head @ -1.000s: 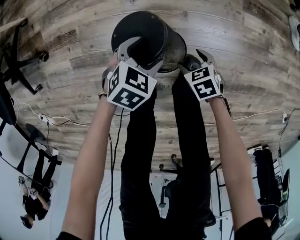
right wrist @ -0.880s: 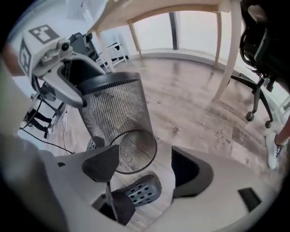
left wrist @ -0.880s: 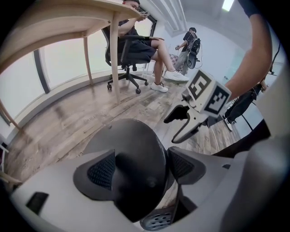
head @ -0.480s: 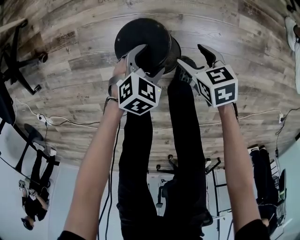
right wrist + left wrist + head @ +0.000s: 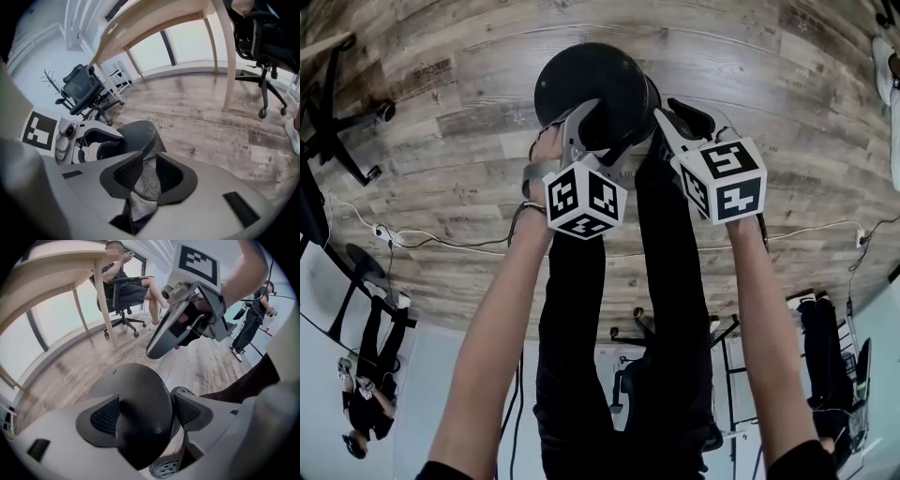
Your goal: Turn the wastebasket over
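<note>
The black wastebasket point(image 5: 592, 86) is off upright over the wooden floor, its solid round base point(image 5: 140, 404) facing me. My left gripper point(image 5: 586, 127) is shut on the wastebasket, one pad point(image 5: 105, 416) on each side of the base end. My right gripper point(image 5: 677, 120) sits at the basket's right edge. Its jaws have just been closing and are now shut on the basket's mesh wall point(image 5: 143, 171), which stands between the pads. Beyond the mesh, the right gripper view shows the basket body point(image 5: 136, 133) and the left gripper's marker cube point(image 5: 40, 129).
My own dark-trousered legs point(image 5: 609, 281) stand right under the basket. A wooden table leg point(image 5: 227, 61) and office chairs point(image 5: 84, 89) stand around. A seated person point(image 5: 126, 284) and a standing person point(image 5: 253, 319) are farther off. A cable point(image 5: 441, 242) lies on the floor at left.
The right gripper lifted up beside the basket with jaws wide, then narrowed them onto the basket's right edge. The left gripper and the basket shifted slightly right and nearer.
</note>
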Available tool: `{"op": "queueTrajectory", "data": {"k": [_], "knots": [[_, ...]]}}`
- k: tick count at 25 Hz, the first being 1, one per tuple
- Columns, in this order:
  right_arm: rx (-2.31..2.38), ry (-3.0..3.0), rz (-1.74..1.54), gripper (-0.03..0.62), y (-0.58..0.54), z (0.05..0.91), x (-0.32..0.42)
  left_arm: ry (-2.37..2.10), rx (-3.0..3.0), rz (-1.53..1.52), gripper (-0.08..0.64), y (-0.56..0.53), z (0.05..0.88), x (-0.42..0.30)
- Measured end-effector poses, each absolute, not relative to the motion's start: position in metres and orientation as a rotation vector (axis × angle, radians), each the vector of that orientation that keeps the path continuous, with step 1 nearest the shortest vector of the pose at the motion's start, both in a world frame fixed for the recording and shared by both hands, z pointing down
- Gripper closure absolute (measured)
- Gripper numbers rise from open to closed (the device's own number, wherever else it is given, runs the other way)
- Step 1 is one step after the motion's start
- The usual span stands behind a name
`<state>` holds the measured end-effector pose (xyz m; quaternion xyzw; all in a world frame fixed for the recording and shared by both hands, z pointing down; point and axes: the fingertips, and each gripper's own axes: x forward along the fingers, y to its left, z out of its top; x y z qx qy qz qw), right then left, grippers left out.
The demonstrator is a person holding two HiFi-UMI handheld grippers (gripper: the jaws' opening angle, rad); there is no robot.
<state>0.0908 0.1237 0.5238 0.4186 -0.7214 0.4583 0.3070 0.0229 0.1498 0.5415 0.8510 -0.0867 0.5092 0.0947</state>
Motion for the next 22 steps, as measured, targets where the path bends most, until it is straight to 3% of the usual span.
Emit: {"op": "queueTrajectory", "data": {"k": [6,22], "knots": [[1.107,-1.922,1.502,0.471,0.125,0.524,0.072,-0.231,2.561,1.526,0.195,0.159,0.542,0.025],[1.137,-1.820,1.595,0.479,0.154,0.545,0.071,-0.226,2.722,1.518,0.192,0.183,0.548,0.026]]}}
